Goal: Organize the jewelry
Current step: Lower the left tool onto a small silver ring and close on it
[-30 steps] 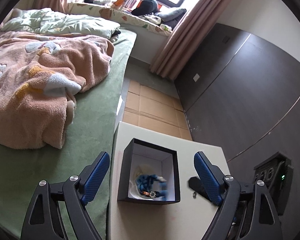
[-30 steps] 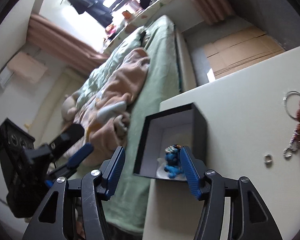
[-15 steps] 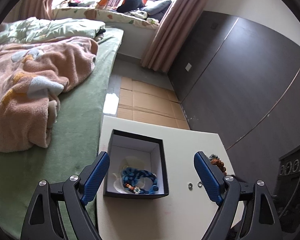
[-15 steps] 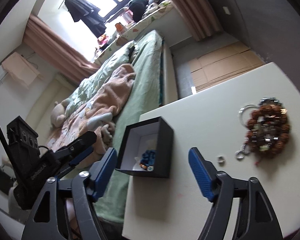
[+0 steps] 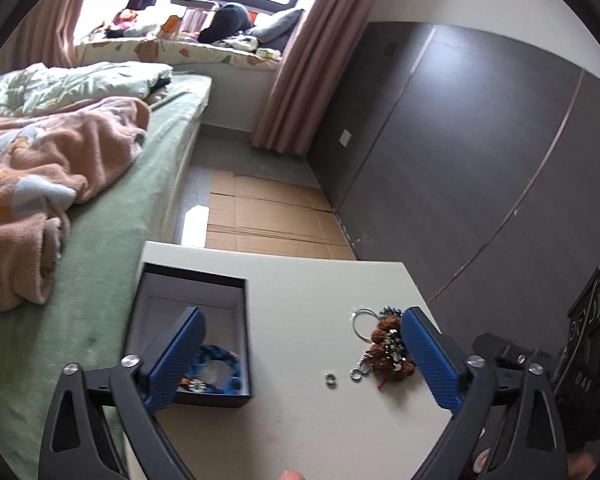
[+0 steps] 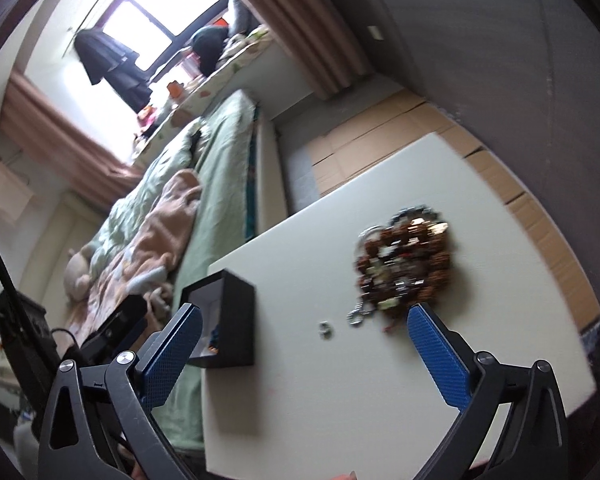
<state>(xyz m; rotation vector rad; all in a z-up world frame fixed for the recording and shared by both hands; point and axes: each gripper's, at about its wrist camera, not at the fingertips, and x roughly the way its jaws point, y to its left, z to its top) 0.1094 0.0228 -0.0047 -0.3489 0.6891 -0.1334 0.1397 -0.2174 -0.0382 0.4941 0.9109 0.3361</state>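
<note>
1. Two grippers are ours here. Our left gripper (image 5: 302,354) has just been opening its jaws and they stand wide apart with nothing gripped; its left pad overlaps the black box (image 5: 224,396) in view, but the pad does not press on anything.
2. Our right gripper (image 6: 300,344) has also just been opening, and its blue pads (image 6: 436,354) stand as wide as they go, empty, above the white table (image 6: 300,400).
3. We see the black box at the table's left edge, beside the bed (image 5: 112,280), open at the top, with a blue beaded bracelet (image 5: 214,360) lying inside on its pale lining.
4. We see the heap of jewelry (image 6: 406,262), brown beads tangled with silver pieces, on the table well right of the box; from the left wrist our right pad partly hides it.
5. We count two small silver rings (image 5: 331,379) lying loose on the table just left of the heap, apart from each other.
6. We see flattened cardboard (image 5: 268,216) on the floor beyond the table.
</note>
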